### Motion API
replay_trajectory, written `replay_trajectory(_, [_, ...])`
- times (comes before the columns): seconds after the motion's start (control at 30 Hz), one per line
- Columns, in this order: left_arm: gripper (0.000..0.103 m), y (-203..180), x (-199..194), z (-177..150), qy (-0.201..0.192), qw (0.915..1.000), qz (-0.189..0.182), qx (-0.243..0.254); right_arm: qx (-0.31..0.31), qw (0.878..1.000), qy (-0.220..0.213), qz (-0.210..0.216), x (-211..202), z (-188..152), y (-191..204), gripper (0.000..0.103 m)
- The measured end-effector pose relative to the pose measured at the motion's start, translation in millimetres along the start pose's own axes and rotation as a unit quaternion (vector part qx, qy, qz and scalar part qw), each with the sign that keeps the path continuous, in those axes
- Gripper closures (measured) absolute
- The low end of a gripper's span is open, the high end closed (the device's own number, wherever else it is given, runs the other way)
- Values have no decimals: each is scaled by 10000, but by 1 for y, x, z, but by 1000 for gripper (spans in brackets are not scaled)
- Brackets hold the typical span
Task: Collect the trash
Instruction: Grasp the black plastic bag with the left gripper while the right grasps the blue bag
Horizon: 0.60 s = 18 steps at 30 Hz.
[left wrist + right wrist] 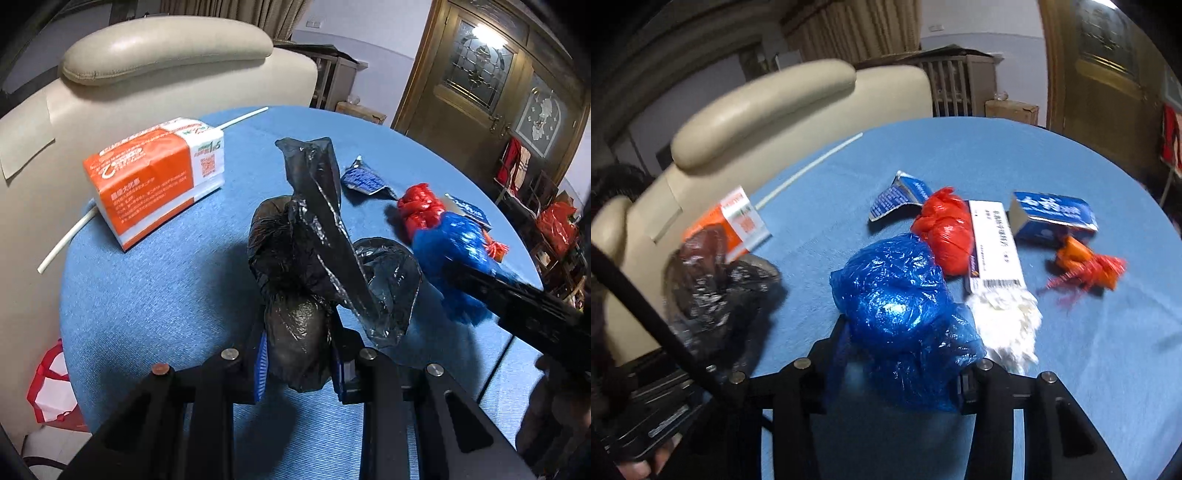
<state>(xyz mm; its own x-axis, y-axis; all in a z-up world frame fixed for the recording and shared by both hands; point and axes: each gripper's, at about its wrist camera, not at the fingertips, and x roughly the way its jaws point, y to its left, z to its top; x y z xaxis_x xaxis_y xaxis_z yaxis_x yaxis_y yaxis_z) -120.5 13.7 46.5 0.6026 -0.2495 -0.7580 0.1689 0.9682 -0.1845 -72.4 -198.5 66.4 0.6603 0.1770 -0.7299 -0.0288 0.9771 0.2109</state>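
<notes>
My left gripper (299,365) is shut on a crumpled black plastic bag (295,258), whose bulk sits between the blue pads (260,365) while a long flap stands up above the round blue table (166,295). My right gripper (901,369) is shut on a shiny blue plastic bag (897,295). In the left wrist view that blue bag (454,254) shows at the right, blurred, at the tip of the right gripper (469,280). The black bag (713,288) appears at the left of the right wrist view.
On the table lie a red bag (945,236), a torn blue wrapper (897,195), a white barcode box (995,243), a blue box (1052,214), orange-red scraps (1086,266), white crumpled tissue (1008,325) and an orange tissue pack (155,177). A beige chair (166,48) stands behind.
</notes>
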Motion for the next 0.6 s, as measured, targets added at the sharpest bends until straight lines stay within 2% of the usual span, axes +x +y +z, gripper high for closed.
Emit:
replay_trajectory(0.23, [74, -26, -15, -1, -122, 9994, -119, 291, 587, 9970, -433, 244, -53, -25, -15, 55])
replay_trajectory(0.6, [74, -92, -30, -15, -135, 9941, -439, 978, 1299, 9887, -748, -13, -106, -72, -62, 55])
